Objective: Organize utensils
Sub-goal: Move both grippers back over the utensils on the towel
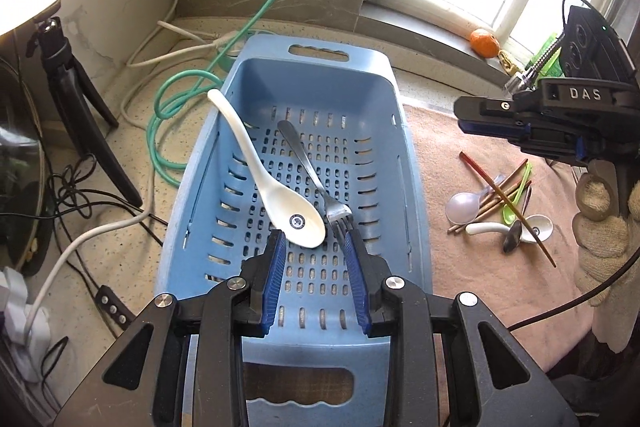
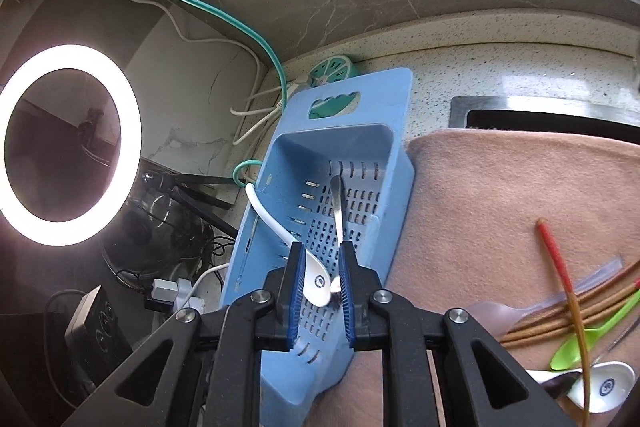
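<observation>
On the right gripper (image 1: pixel 460 115), seen from the left wrist camera at 3 o'clock, the raised letters "DAS" can be read on the black body. A gloved hand (image 1: pixel 604 227) holds it from below. The white spoon (image 1: pixel 280 195) in the blue basket (image 1: pixel 400 163) carries a small round dark emblem on its bowl; its writing is too small to read. A second white spoon (image 2: pixel 608 383) on the pink cloth (image 1: pixel 480 267) has a similar blue emblem.

The white spoon lies slantwise in the basket, its handle resting over the rim at 10 o'clock. The metal fork (image 1: pixel 316 179) lies just beside it, with the tines toward 6 o'clock. The remaining utensils, chopsticks (image 1: pixel 508 199), a green spoon (image 1: pixel 518 195) and a clear spoon (image 1: pixel 462 207), form a pile on the cloth at 3 o'clock of the basket.

The left gripper (image 1: pixel 316 239) hangs over the near part of the basket, its blue pads (image 1: pixel 276 267) partly apart and holding nothing. The right gripper's jaws also stand a little apart, with nothing gripped between them.

The far half of the basket floor is free. On the left side of the basket, a green cable (image 1: pixel 176 115) and white cables (image 1: pixel 160 59) lie on the counter close to the rim.
</observation>
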{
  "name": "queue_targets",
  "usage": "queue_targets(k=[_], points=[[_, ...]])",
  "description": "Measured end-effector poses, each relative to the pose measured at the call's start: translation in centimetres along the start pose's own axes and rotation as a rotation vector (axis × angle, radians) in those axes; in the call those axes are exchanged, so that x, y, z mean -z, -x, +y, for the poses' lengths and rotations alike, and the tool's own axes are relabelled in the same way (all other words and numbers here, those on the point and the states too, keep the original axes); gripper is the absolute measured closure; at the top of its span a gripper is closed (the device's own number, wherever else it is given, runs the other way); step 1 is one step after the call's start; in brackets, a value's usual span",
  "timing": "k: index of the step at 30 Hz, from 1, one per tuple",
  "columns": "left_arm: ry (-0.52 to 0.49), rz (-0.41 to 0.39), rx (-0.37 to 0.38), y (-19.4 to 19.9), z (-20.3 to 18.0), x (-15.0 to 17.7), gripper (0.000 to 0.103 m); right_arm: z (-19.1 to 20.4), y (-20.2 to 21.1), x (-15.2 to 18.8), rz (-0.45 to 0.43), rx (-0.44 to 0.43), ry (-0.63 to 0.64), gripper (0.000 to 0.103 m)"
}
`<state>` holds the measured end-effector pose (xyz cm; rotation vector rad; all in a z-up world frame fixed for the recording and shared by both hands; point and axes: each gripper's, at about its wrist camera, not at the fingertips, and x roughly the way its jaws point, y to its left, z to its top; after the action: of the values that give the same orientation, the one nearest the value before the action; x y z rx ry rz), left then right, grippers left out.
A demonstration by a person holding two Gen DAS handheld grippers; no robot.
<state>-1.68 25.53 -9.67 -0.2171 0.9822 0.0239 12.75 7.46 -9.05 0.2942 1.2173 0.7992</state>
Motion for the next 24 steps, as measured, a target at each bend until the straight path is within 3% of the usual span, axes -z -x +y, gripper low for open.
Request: queue_targets(k=[5,7,14,16,18,24], points=[[-0.023,-0.007,0.014,0.6,-2.0,0.0,0.072,-2.1,4.7,1.5,-0.064,0.064,0.035,0.078],[-0.038,-0.008,0.029,0.7,-3.1,0.2,0.068,-3.3,6.7,2.1,-0.097,0.095,0.039,0.065],[-0.092,-0.002,0.084,0.2,-7.6,0.8,0.067,-7.8,12.5,4.8,-0.182,0.174,0.013,0.061],[-0.106,0.003,0.105,0.0,-8.9,0.9,0.067,-8.9,13.8,5.5,-0.216,0.194,0.007,0.044],[-0.12,0.008,0.116,-0.2,-10.1,1.1,0.067,-10.1,15.2,6.3,-0.261,0.206,-0.003,0.043],[-0.153,0.041,0.152,-1.2,-12.7,1.6,0.067,-12.7,17.4,7.9,-0.253,0.229,-0.044,0.037]])
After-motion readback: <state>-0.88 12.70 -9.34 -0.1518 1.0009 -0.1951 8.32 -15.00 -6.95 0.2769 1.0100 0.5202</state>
